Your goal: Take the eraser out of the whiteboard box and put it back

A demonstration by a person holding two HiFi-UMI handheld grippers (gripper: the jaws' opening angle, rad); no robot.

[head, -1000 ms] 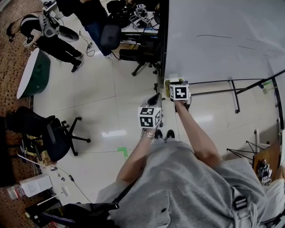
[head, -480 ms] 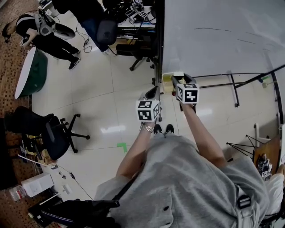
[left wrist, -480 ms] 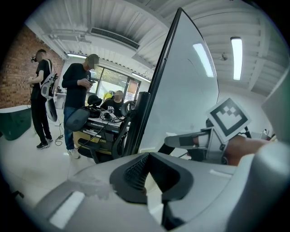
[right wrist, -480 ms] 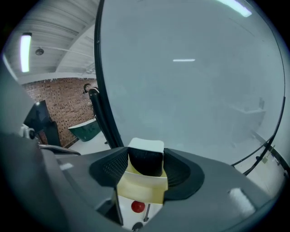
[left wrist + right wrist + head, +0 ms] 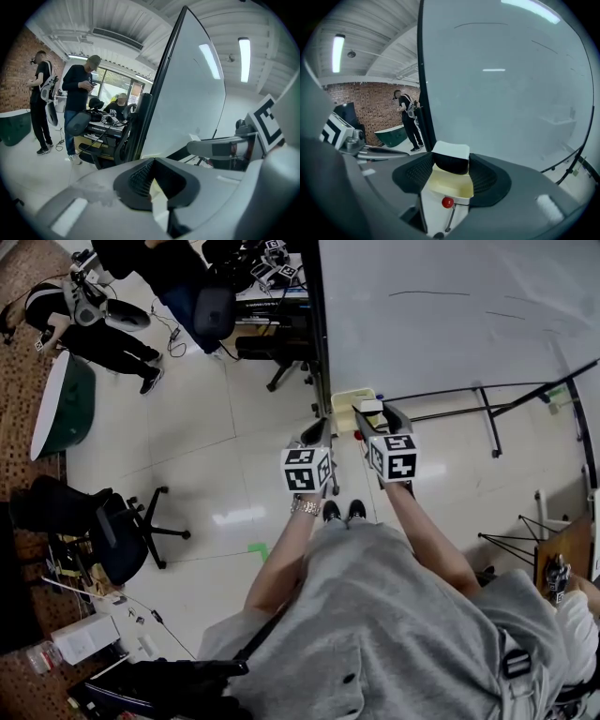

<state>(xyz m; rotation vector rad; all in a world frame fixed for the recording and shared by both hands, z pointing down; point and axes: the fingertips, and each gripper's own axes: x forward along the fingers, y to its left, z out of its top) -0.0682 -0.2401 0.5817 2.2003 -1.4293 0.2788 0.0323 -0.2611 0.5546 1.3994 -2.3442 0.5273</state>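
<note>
At the lower left corner of the whiteboard (image 5: 450,315), the right hand-held gripper (image 5: 378,413) has its jaws closed on the eraser (image 5: 371,406). The right gripper view shows this plainly: the eraser (image 5: 450,152), white on top and black below, sits clamped between the two ribbed pads, directly over the open top of the pale yellow whiteboard box (image 5: 452,185). Whether its underside touches the box cannot be made out. A small red knob (image 5: 447,202) sticks out from the box's near wall.

The left hand-held gripper (image 5: 323,435) is held just beside the right one, a little lower and apart from the box. Its own view shows the jaw tips brought together with nothing between them, and only a sliver of pale surface shows through the notch behind the tips (image 5: 152,180).

Off to the left on the tiled floor stands a black office chair (image 5: 122,531), well apart from the person's shoes (image 5: 345,512).
</note>
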